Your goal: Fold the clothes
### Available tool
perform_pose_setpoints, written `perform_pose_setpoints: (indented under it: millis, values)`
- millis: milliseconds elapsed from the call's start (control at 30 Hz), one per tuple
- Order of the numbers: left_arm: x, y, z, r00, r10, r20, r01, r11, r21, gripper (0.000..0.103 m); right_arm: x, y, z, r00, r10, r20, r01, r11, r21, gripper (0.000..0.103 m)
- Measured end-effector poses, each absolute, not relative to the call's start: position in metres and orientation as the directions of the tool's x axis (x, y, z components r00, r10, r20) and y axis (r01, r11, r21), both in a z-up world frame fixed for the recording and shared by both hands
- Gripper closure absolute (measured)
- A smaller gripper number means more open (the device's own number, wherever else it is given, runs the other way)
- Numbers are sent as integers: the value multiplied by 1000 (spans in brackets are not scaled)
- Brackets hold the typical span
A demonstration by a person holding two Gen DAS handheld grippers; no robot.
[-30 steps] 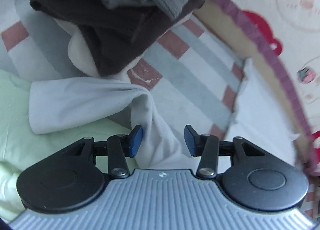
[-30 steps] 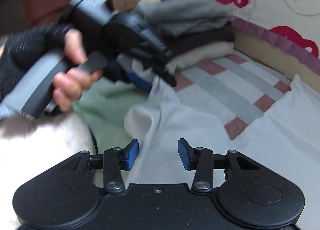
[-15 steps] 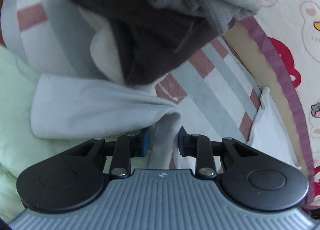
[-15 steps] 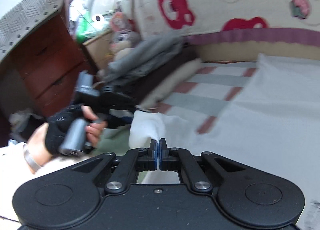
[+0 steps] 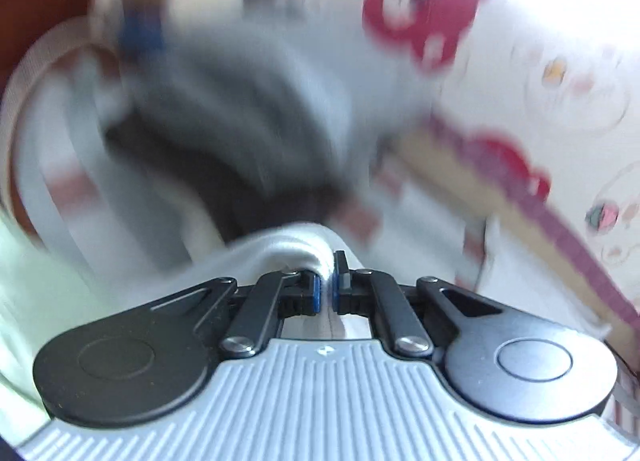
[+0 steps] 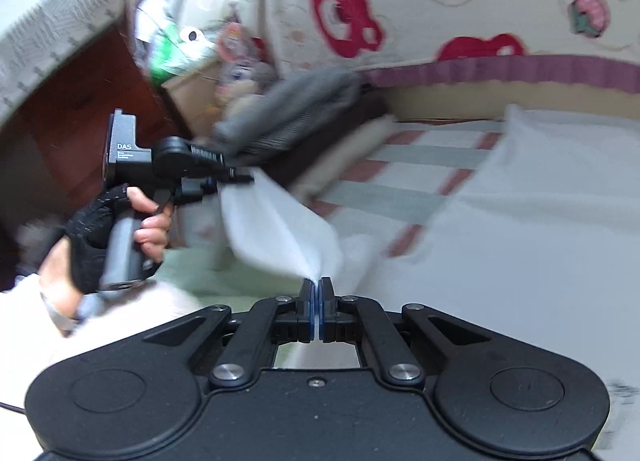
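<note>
A white garment [image 6: 280, 229] hangs stretched between my two grippers above the bed. My right gripper [image 6: 317, 301] is shut on one edge of it, low in the right wrist view. My left gripper [image 6: 240, 179], held by a gloved hand [image 6: 96, 229], pinches the other end at the left of that view. In the blurred left wrist view my left gripper [image 5: 327, 289] is shut on a bunched fold of the white garment [image 5: 296, 245]. The rest of the white cloth [image 6: 520, 229] lies spread over the bed to the right.
A stack of folded clothes [image 6: 304, 121], grey on dark brown on cream, sits at the head of the striped sheet [image 6: 400, 173]. A padded bumper [image 6: 500, 73] with red bear prints lines the far side. A wooden cabinet [image 6: 80, 101] and stuffed toys stand at the left.
Both grippers went from open to shut on the white garment and lifted it off the bed. The left gripper swung upward fast, blurring its view.
</note>
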State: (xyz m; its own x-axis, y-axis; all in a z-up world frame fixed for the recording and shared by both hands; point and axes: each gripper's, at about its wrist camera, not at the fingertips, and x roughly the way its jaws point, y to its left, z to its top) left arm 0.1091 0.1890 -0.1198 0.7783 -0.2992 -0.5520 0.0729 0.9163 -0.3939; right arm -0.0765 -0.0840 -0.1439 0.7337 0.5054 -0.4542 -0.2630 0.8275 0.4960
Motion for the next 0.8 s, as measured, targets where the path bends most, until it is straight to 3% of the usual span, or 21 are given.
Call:
perform_pose_setpoints:
  millis: [133,333,533,667,800]
  values:
    - [120,220,-106,761,-308,-570,72,915,-397,98,-67,-66,-139,678,595,-431,-316,765,561,101]
    - [128,224,-138,725,-241,-645,91,962,-257,97,-60,-49,-134,629,605,-488,-351,781,516,100]
    - [123,237,-133,813,-299,-500,145,935,-324,97,-55,-32,-132,561,641,-524,-405,764,502,101]
    - [115,254,-137,856,-333,-397,142,887,-439,93,-57,-27,-136,550,638,-539,-416,769,485,101]
    - [116,270,-159,826,-334,-454,65,857,-511,92,-52,-29,-137,570,603,-558,-398,797,454,101]
